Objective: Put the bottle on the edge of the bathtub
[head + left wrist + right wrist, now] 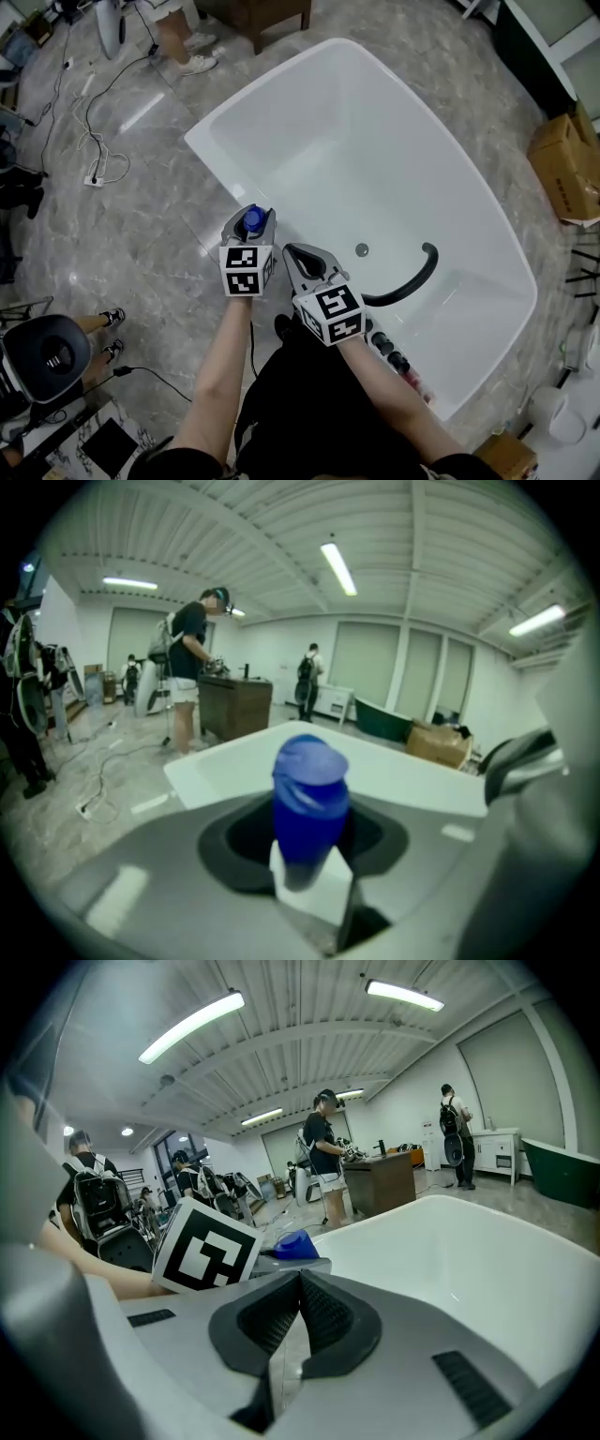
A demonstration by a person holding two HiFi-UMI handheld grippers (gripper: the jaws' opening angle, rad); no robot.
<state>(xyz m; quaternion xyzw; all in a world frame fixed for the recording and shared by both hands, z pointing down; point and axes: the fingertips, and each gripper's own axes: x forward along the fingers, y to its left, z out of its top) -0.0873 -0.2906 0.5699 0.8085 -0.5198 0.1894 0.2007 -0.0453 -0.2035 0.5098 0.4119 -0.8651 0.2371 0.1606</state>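
The bottle, white-bodied with a blue cap, stands upright between the jaws of the left gripper, which is clamped on it just under the cap. In the head view it sits over the near long rim of the white bathtub, right where the rim meets the grey marble floor. Whether its base already rests on the rim is hidden by the gripper. The right gripper waits just beside it, over the tub's inner side, its jaws pressed together with nothing between them. Farther along the same rim lie some small dark bottles, and a black curved hose rests in the basin near the drain. The main danger looks to be the release: the rim is narrow and rounded, so if the jaws part before the base sits flat, the bottle could tip into the basin or off onto the floor. Because the hold is high, the body may hang slightly off plumb and land on one edge. The neighbouring gripper is close enough to knock it as either hand draws away.
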